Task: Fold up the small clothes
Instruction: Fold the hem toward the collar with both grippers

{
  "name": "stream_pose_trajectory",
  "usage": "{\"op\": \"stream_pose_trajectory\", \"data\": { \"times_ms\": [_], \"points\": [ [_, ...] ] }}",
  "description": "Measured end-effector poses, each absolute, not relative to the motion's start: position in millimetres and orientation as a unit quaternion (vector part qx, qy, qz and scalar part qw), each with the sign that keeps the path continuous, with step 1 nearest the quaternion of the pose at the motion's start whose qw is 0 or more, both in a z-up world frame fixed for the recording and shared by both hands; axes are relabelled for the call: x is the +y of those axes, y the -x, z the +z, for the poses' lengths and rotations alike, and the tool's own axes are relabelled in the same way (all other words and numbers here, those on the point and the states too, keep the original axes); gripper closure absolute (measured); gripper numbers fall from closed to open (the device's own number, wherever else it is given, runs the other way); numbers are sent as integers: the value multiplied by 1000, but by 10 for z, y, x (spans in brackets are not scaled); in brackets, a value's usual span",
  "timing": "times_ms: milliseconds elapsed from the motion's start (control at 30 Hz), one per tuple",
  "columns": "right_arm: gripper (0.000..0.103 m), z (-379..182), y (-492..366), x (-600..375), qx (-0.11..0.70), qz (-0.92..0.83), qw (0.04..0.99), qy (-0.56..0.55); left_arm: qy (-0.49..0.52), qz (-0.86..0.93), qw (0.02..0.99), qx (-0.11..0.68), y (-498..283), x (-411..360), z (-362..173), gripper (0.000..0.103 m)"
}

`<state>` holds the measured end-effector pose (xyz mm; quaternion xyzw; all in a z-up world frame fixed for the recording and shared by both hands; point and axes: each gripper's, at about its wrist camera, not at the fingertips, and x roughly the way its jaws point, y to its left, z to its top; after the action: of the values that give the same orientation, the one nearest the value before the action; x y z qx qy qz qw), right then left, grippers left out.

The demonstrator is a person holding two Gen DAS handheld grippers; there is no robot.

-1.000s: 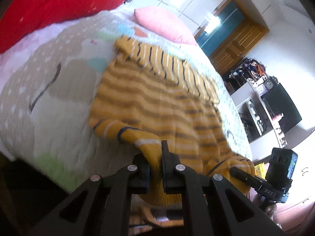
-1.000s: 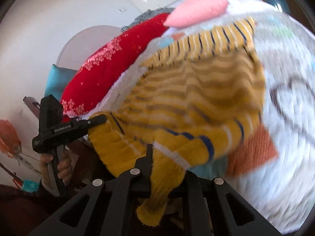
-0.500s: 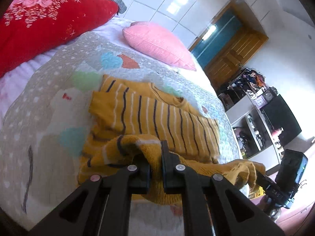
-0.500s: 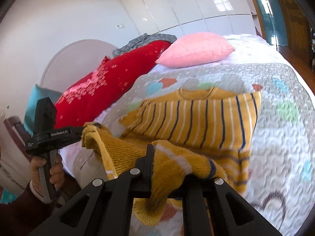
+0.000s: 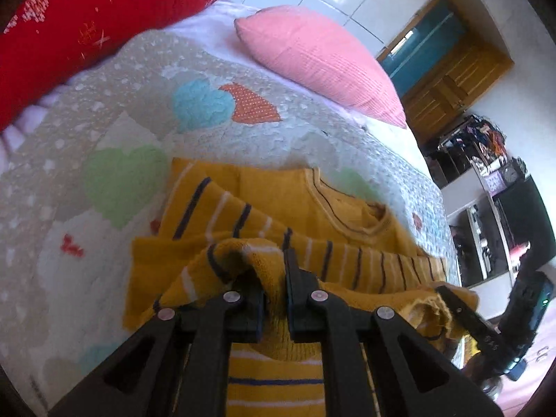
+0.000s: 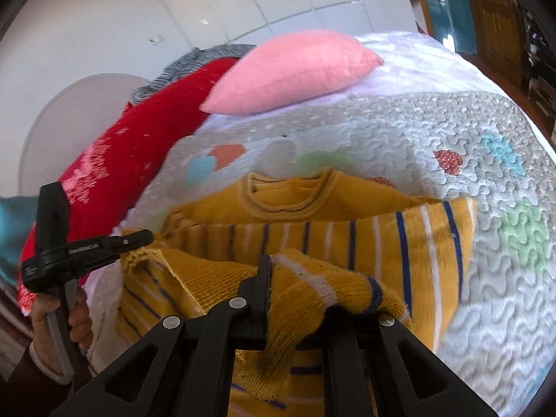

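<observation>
A yellow knit sweater (image 5: 288,205) with dark and white stripes lies on the quilt (image 5: 104,121), its neckline toward the pillows. My left gripper (image 5: 274,271) is shut on a bunched edge of it, lifted above the body. At the lower right of the left wrist view, the right gripper (image 5: 451,299) pinches the other end of that edge. In the right wrist view the sweater (image 6: 312,201) lies ahead, and my right gripper (image 6: 295,288) is shut on its striped fabric, which drapes over the right finger. The left gripper (image 6: 139,238), held by a hand (image 6: 45,312), grips the far corner.
A pink pillow (image 5: 319,59) and a red pillow (image 5: 87,24) lie beyond the sweater at the bed's head. Shelves and a dark screen (image 5: 504,215) stand past the bed's right edge, near a wooden door (image 5: 448,83). Bare quilt (image 6: 469,160) spreads right of the sweater.
Both grippers have carried the sweater's held edge across the bed toward the neckline, doubling the lower part over the body. Both grips have stayed shut.
</observation>
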<state>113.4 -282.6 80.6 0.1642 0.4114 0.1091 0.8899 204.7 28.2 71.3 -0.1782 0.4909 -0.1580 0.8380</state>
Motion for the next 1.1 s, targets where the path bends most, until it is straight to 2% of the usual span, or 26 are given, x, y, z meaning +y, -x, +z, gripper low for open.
{"op": "stream_pose_trajectory", "data": {
  "times_ms": [100,167,367,433,500,567,667,833,967,1100],
  "points": [
    [89,632,-1370,-2911,425,99,880,-190,208,-178,828,490,-2180,328,685,83],
    [80,488,-1530,-3025,436,98,865,-229,238,-198,822,479,-2216,392,719,58],
    [75,320,-1794,-3247,437,106,835,-317,285,-206,830,433,-2111,657,935,26],
    [71,342,-1830,-3248,434,108,833,-325,295,-203,832,423,-2052,747,996,24],
    [62,393,-1858,-3234,432,113,833,-327,295,-196,834,422,-1985,793,1028,24],
    [46,468,-1874,-3209,426,115,836,-327,277,-188,842,422,-1853,799,1068,24],
    [30,624,-1858,-3278,400,104,842,-346,231,-177,860,419,-1608,749,1069,24],
    [29,920,-1637,-3447,379,81,852,-352,188,-151,873,425,-1217,691,861,24],
    [29,1012,-1184,-3334,417,62,877,-230,140,-135,892,407,-979,667,656,24],
    [29,778,-536,-3099,469,17,880,-75,138,-138,890,413,-924,726,387,24]
  ]
}}
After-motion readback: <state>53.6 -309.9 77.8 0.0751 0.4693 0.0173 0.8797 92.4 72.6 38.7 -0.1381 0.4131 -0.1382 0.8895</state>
